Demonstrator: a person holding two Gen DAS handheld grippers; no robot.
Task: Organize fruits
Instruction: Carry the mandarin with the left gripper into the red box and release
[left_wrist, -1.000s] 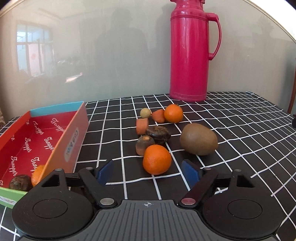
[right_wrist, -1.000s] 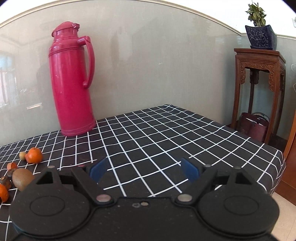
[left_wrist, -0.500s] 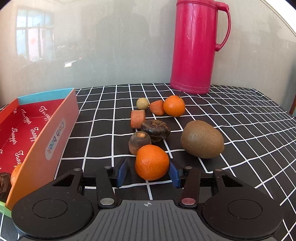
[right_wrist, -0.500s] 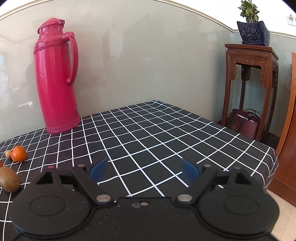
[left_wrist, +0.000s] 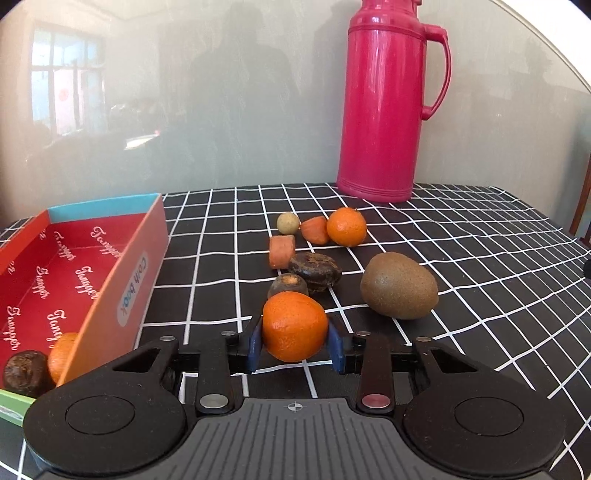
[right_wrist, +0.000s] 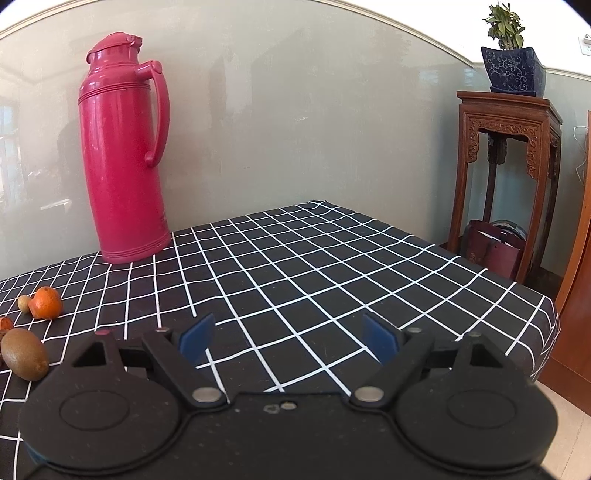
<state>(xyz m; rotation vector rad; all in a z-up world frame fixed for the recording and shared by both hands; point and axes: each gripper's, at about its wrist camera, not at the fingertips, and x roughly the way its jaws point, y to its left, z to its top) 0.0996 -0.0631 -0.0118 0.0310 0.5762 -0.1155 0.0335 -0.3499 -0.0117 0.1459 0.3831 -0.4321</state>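
Item in hand — tangerine (left_wrist: 294, 326), clamped by your left gripper (left_wrist: 295, 345); right gripper (right_wrist: 288, 338) spread, empty. Next, likely: carry it left into the red box (left_wrist: 122, 266) — clear its wall.

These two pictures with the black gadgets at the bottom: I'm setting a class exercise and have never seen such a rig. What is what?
Each black gadget is a hand-held gripper with a camera looking along its two blue fingers. The left gripper is closed on an orange, beside a red box holding some fruit. On the checked tablecloth lie a kiwi, a second orange and smaller pieces, behind them a pink flask. The right gripper is open and empty.
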